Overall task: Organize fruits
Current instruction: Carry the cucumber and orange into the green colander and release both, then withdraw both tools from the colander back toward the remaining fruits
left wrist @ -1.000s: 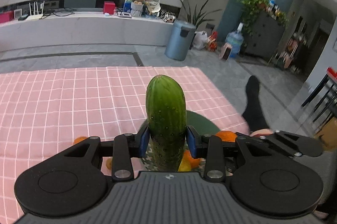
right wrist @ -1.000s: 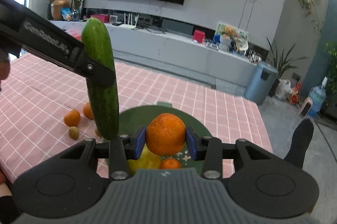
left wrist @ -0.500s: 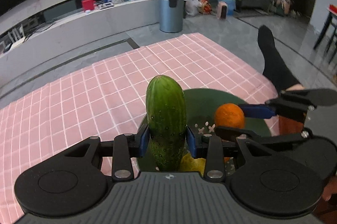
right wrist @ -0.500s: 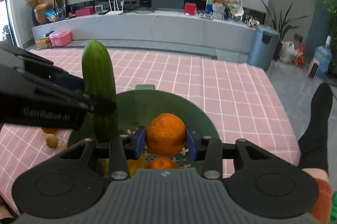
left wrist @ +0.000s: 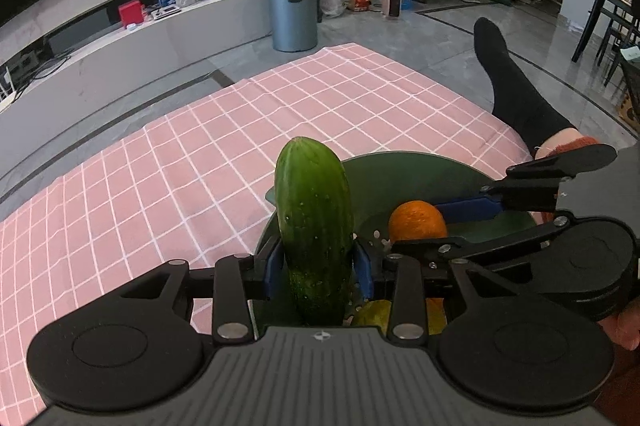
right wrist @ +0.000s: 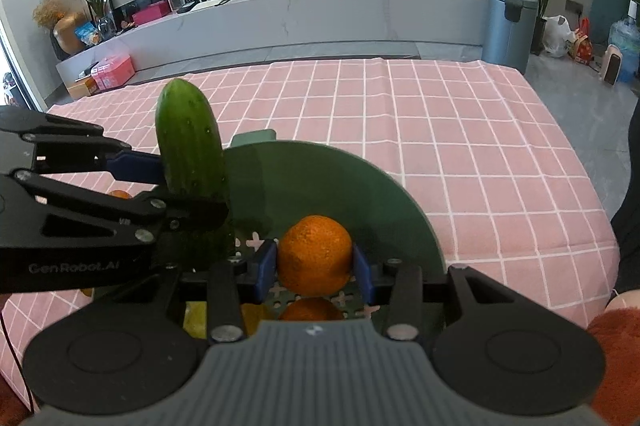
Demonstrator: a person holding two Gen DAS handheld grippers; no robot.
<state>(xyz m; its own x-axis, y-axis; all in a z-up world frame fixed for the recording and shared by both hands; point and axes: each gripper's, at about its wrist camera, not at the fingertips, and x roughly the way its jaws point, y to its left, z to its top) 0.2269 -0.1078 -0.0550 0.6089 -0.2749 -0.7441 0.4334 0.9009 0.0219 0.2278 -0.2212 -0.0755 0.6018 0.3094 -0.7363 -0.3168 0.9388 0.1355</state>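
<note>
My left gripper (left wrist: 316, 272) is shut on a green cucumber (left wrist: 314, 222) and holds it upright over the near left part of a green colander bowl (left wrist: 404, 165). My right gripper (right wrist: 315, 272) is shut on an orange (right wrist: 315, 254) and holds it just above the bowl (right wrist: 320, 181). The cucumber (right wrist: 188, 145) and the left gripper (right wrist: 188, 203) also show in the right wrist view, close to the orange's left. The orange (left wrist: 416, 222) shows in the left wrist view too. Another orange (right wrist: 312, 310) and yellow fruit (right wrist: 196, 318) lie in the bowl below.
The bowl stands on a pink checked tablecloth (right wrist: 460, 129). A small orange fruit (right wrist: 119, 193) lies on the cloth left of the bowl, behind the left gripper. A person's leg in a black sock (left wrist: 516, 93) is beyond the table's right edge.
Both grippers have come lower and closer over the bowl with the cucumber and the orange still held. The views have tilted down toward the table.
</note>
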